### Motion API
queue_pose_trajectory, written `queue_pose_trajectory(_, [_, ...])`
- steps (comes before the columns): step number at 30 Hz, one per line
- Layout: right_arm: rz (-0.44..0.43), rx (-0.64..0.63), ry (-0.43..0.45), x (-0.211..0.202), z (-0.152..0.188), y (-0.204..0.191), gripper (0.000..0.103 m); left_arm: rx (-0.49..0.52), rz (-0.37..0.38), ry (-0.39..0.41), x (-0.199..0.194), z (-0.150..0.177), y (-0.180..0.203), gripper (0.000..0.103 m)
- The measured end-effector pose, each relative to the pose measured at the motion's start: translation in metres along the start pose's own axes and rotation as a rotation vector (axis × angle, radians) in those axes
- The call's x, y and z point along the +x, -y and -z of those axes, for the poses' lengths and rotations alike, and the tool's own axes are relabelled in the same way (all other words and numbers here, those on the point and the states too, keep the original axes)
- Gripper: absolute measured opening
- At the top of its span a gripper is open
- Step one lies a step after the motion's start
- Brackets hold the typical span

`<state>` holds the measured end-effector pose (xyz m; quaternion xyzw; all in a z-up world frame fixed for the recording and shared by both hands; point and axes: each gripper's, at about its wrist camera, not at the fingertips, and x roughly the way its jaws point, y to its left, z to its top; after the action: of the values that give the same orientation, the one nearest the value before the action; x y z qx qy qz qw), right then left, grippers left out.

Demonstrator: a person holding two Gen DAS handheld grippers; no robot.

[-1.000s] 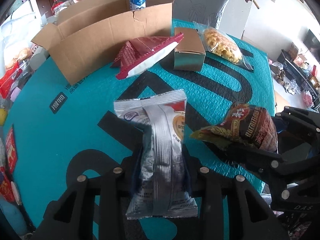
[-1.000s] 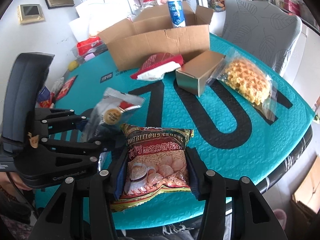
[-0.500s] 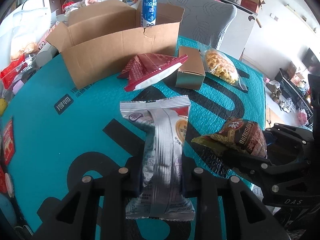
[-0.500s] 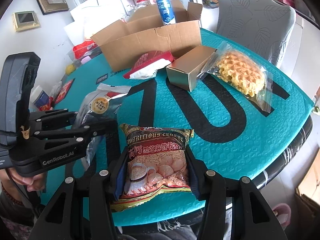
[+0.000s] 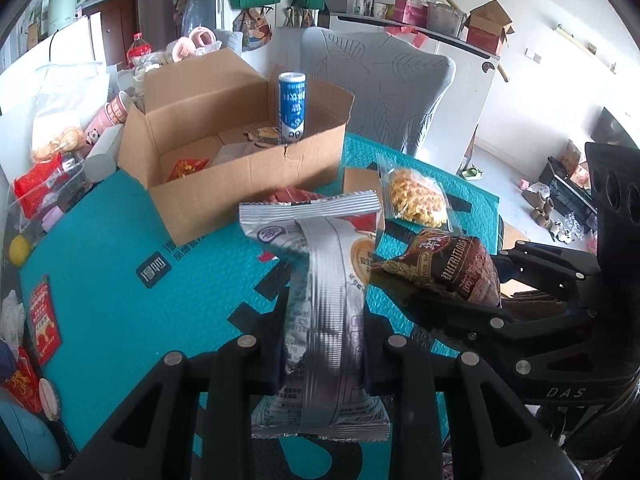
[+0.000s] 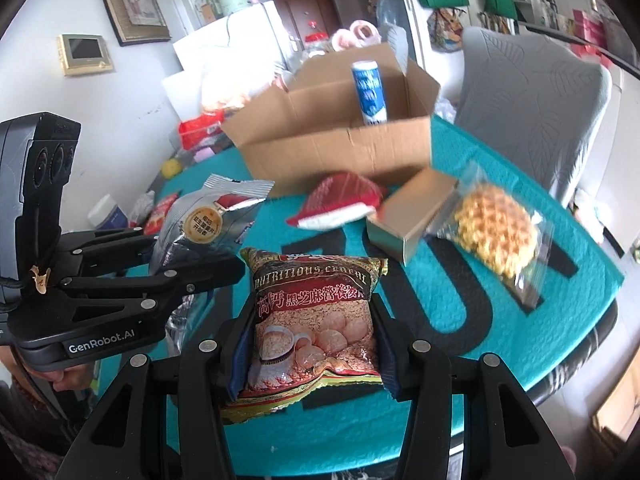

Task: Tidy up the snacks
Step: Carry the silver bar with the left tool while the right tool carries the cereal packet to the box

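Observation:
My left gripper (image 5: 322,344) is shut on a silver snack packet (image 5: 320,280), held above the teal table; the packet also shows in the right wrist view (image 6: 204,224). My right gripper (image 6: 310,344) is shut on a brown cereal packet (image 6: 314,320), also seen in the left wrist view (image 5: 448,268). An open cardboard box (image 5: 224,148) stands at the back of the table with a blue can (image 5: 292,106) and some packets inside. It also shows in the right wrist view (image 6: 340,144).
On the teal mat (image 6: 440,288) lie a red-and-white packet (image 6: 340,200), a small brown carton (image 6: 408,216) and a bagged waffle (image 6: 496,232). A grey chair (image 5: 380,88) stands behind the table. Clutter lines the table's left side (image 5: 40,184).
Both grippers have risen with their packets and now look more level, so the inside of the cardboard box has come into view.

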<state>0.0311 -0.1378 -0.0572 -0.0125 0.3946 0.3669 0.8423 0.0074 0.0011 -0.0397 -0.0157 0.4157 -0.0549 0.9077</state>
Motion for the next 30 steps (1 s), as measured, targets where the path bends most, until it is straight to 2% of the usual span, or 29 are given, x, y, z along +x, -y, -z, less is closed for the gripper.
queue_pose_trajectory(17, [0.002,-0.067,0.180,-0.022,-0.086,-0.010,0.050,-0.029,-0.006,0.215,-0.037,-0.075,-0.022,0.027])
queue_pose_trajectory(30, [0.010,-0.101,0.272,-0.007,-0.160,-0.008,0.050,-0.078,-0.033,0.354,-0.027,-0.142,-0.062,0.027])
